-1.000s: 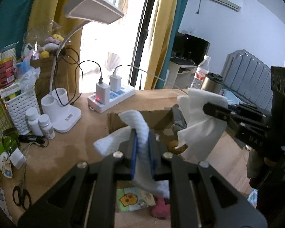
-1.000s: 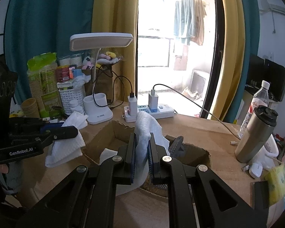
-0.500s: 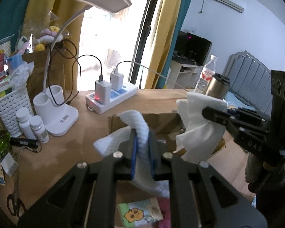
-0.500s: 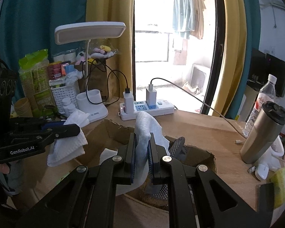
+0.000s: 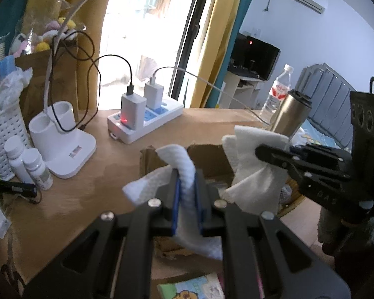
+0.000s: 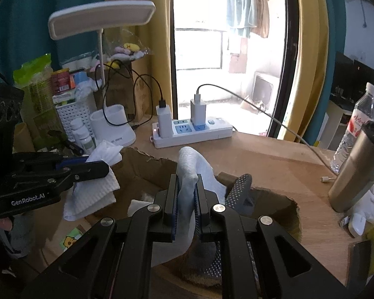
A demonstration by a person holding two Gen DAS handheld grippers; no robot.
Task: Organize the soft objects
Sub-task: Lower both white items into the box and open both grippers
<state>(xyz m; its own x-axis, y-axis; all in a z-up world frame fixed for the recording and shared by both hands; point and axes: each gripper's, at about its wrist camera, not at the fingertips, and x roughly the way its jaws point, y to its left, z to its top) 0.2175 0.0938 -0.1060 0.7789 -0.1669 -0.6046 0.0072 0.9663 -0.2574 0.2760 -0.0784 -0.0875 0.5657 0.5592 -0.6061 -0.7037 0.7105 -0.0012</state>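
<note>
My left gripper (image 5: 187, 186) is shut on a white textured cloth (image 5: 177, 159) and holds it above an open cardboard box (image 5: 207, 157). It also shows in the right wrist view (image 6: 87, 167) with its cloth (image 6: 97, 191) hanging down. My right gripper (image 6: 187, 189) is shut on a second white cloth (image 6: 189, 167) above the same box (image 6: 142, 172). In the left wrist view the right gripper (image 5: 266, 152) holds its cloth (image 5: 254, 169) to the right. A grey dotted sock (image 6: 236, 189) lies in the box.
On the wooden desk (image 5: 87, 189) stand a white lamp base (image 5: 62, 144), a power strip (image 5: 147, 122) with chargers, pill bottles (image 5: 35, 167), a white basket (image 5: 5, 137), a steel tumbler (image 6: 356, 172) and a water bottle (image 6: 356, 124). A cartoon-print packet (image 5: 194, 286) lies below.
Both grippers, still holding their cloths, have moved forward and a little left over the box toward the power strip. The lamp and strip now look larger and nearer.
</note>
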